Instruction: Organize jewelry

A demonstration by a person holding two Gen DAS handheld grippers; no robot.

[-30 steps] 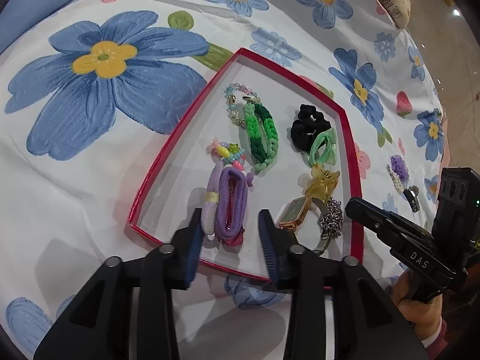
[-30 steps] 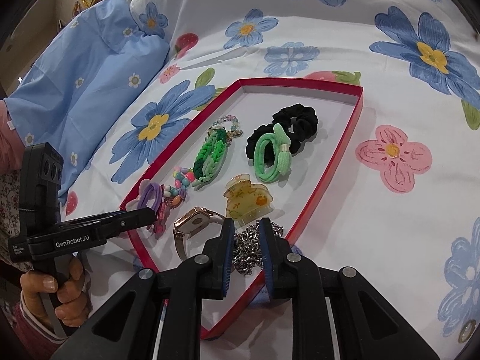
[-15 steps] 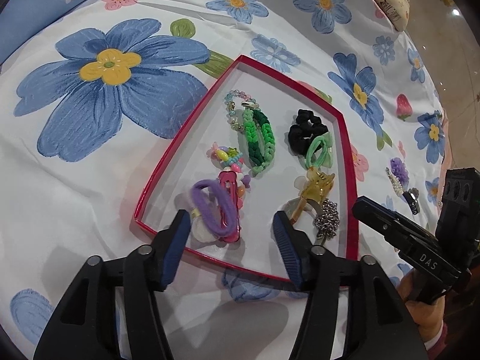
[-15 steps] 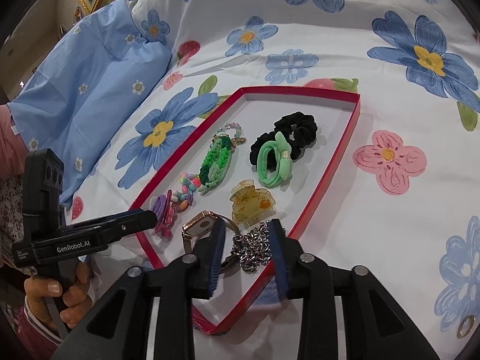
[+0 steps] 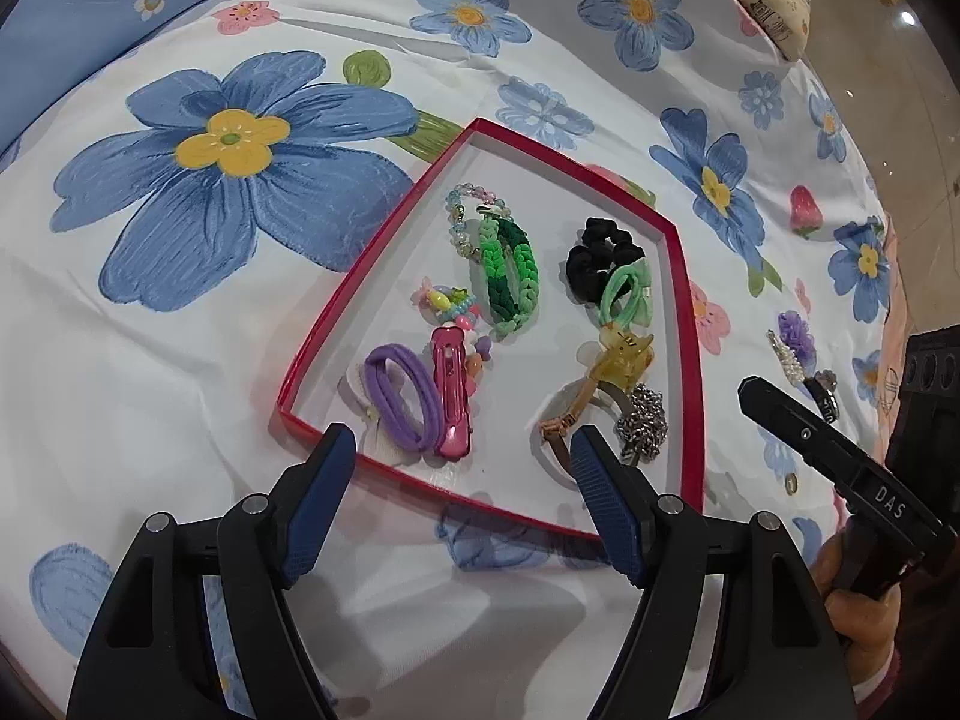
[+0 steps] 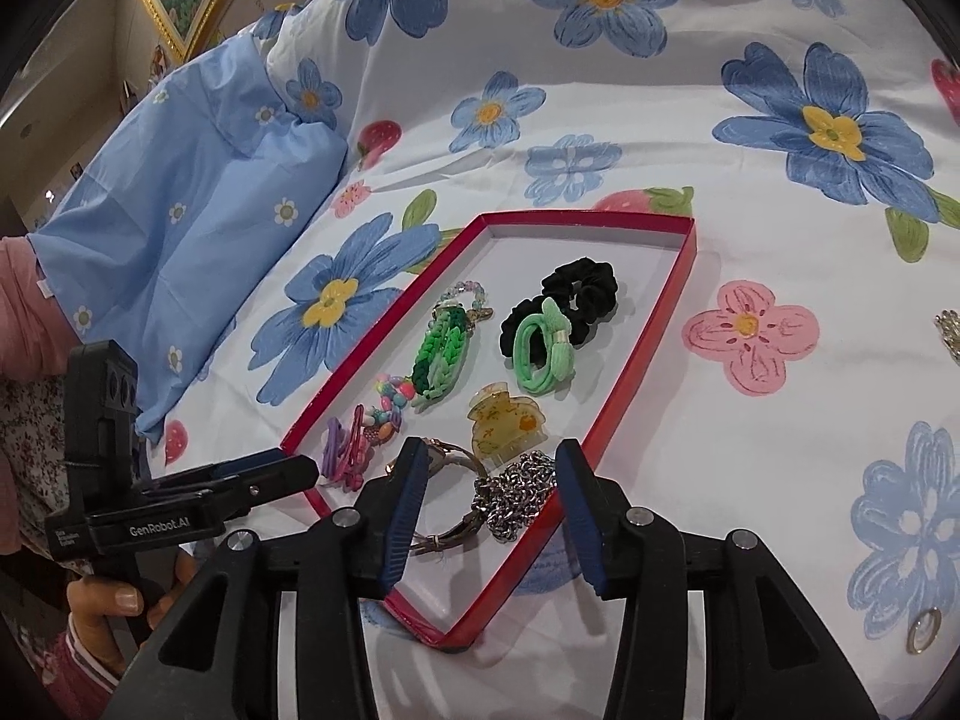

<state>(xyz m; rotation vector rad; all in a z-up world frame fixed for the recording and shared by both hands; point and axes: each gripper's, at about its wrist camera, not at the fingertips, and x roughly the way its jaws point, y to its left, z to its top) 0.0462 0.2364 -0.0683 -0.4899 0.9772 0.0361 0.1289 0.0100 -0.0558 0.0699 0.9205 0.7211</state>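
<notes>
Red tray (image 5: 690,324) on the bed holds most of the jewelry, but a purple clip (image 5: 795,336) lies outside it — off past the right gripper (image 6: 489,480). Both that one and the left gripper (image 5: 459,450) have just been opening, nothing between the jaws.

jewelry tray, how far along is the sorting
Mostly done: the red tray already holds the purple hair ties, pink clip, green braided bracelet, black scrunchie, yellow claw clip and silver chain. In hand: nothing; the left gripper and right gripper have just been opening and pinch nothing. Left: a pearl clip on the bedsheet.
</notes>
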